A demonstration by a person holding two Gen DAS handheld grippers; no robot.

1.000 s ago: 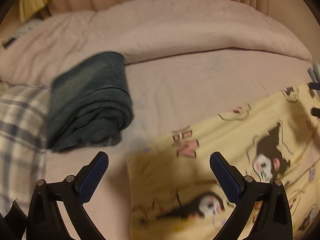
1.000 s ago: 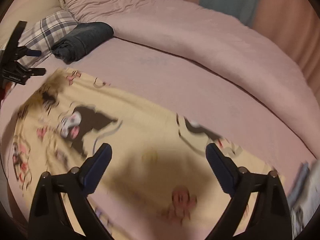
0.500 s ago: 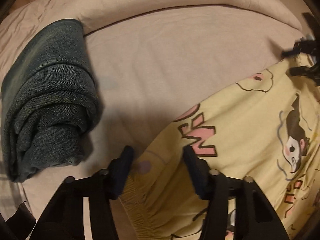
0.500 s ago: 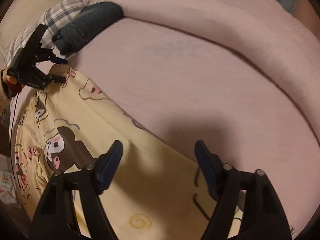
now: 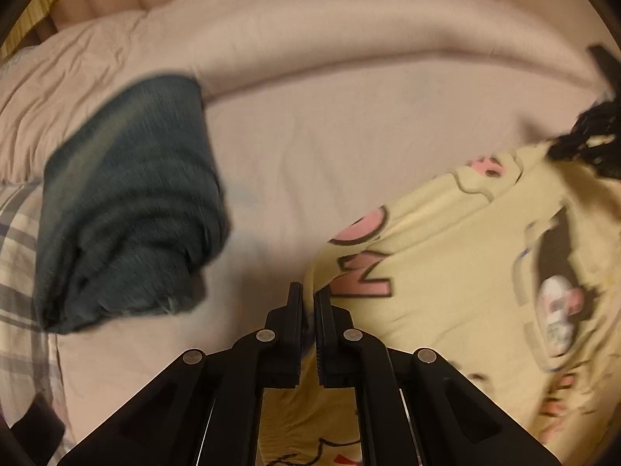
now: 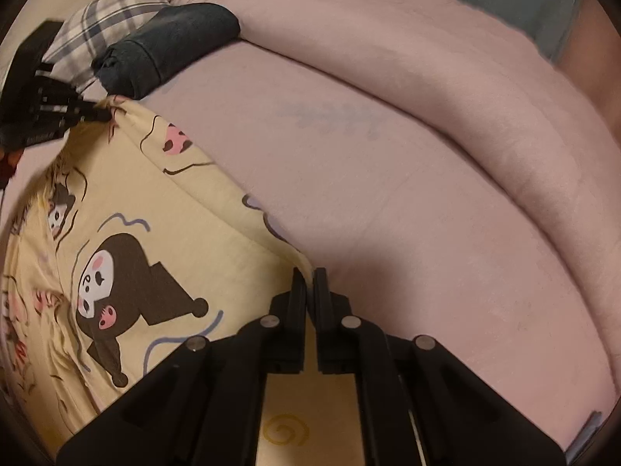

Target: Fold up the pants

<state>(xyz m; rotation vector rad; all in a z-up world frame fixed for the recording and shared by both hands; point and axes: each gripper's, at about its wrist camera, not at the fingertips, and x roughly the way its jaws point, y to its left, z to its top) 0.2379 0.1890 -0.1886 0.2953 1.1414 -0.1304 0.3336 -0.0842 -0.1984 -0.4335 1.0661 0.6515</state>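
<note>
on the pink bed: both grippers pinch the yellow pants

on the far left of the bed lies a plaid pillow (image 6: 104,15), and a folded dark denim garment (image 5: 128,202) rests partly on it and partly on the pink sheet (image 5: 349,136). just to the right of this garment, in the left wrist view, the left gripper (image 5: 307,299) has its two fingers almost together, with only a thin gap, and one edge of the yellow pants (image 5: 458,272) is caught between them. the pants have a cartoon print and pink letters; they spread from this gripper to the right over the sheet. this view is blurred. at the right end of the cloth, the right gripper (image 6: 309,283) is also closed to a narrow gap on the upper edge of the pants (image 6: 163,233), and in the left wrist view it shows as a dark shape touching the far corner. behind the sheet, a rolled pink duvet (image 6: 446,89) runs across the bed.
</note>
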